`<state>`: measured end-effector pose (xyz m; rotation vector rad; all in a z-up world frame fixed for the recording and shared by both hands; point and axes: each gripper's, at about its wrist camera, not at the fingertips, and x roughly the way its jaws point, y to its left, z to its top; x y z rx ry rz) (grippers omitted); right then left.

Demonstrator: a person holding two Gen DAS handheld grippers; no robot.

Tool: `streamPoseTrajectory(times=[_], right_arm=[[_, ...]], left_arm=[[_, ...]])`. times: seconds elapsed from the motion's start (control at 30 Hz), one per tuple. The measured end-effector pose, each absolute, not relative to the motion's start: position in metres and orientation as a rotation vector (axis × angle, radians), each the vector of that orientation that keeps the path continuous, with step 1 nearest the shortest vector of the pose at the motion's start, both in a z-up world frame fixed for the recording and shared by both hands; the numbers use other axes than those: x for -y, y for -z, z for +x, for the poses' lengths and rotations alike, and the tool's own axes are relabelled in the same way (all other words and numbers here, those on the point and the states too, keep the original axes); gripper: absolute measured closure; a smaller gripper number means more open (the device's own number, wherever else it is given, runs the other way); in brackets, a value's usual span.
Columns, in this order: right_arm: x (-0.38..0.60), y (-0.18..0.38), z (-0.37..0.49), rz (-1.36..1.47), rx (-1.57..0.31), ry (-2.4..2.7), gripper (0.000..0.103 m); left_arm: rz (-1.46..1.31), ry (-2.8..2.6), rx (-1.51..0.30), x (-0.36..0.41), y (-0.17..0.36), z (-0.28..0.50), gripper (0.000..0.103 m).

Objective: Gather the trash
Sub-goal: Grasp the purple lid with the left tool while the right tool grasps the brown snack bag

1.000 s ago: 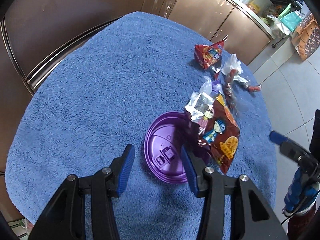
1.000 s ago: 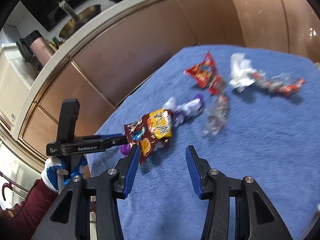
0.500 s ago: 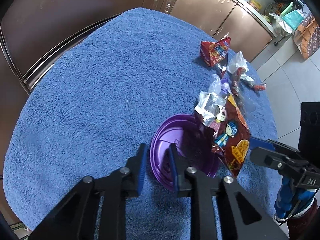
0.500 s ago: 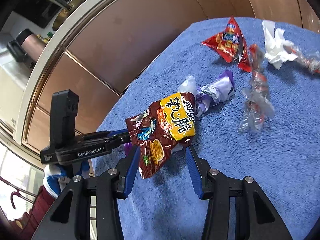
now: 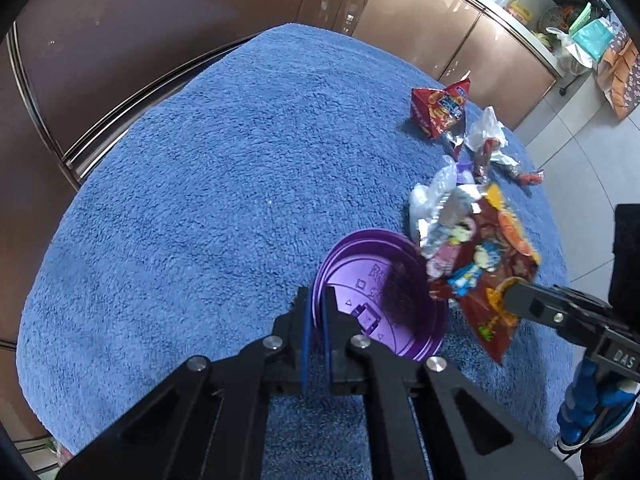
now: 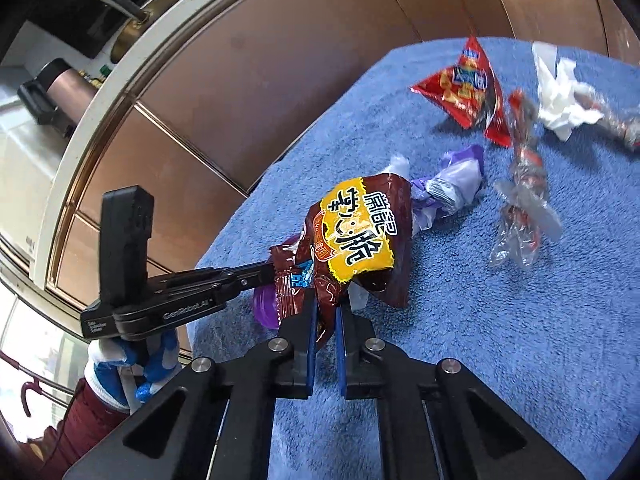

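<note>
My left gripper (image 5: 315, 316) is shut on the near rim of a purple plastic lid (image 5: 376, 292), tilting it up off the blue towel. My right gripper (image 6: 324, 312) is shut on the lower edge of a brown and yellow snack bag (image 6: 360, 236) and holds it raised. In the left wrist view the bag (image 5: 484, 264) hangs beside the lid's right edge, with the right gripper (image 5: 508, 294) clamped on it. In the right wrist view the left gripper (image 6: 272, 274) and a bit of the lid (image 6: 266, 304) show behind the bag.
More trash lies on the blue towel (image 5: 224, 184): a red triangular snack bag (image 6: 464, 80), crumpled white paper (image 6: 560, 96), a clear and red wrapper (image 6: 520, 208), a purple and silver wrapper (image 6: 456, 188). Brown cabinets (image 5: 120, 28) stand behind the table.
Both grippers have closed: the left on the purple lid's rim, the right on the brown snack bag. The lid has tilted up and the bag is lifted.
</note>
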<state>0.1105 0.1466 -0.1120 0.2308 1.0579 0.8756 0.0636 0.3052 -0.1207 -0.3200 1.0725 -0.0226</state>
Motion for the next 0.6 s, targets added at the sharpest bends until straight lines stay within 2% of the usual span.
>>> streamPoseTrajectory(times=[0.6], right_arm=[[-0.032,0.07,0.072,0.215,-0.943,-0.743,0.095]], left_arm=[[-0.371,-0.011,-1.01,-0.309,0.089,0.03,0.099]])
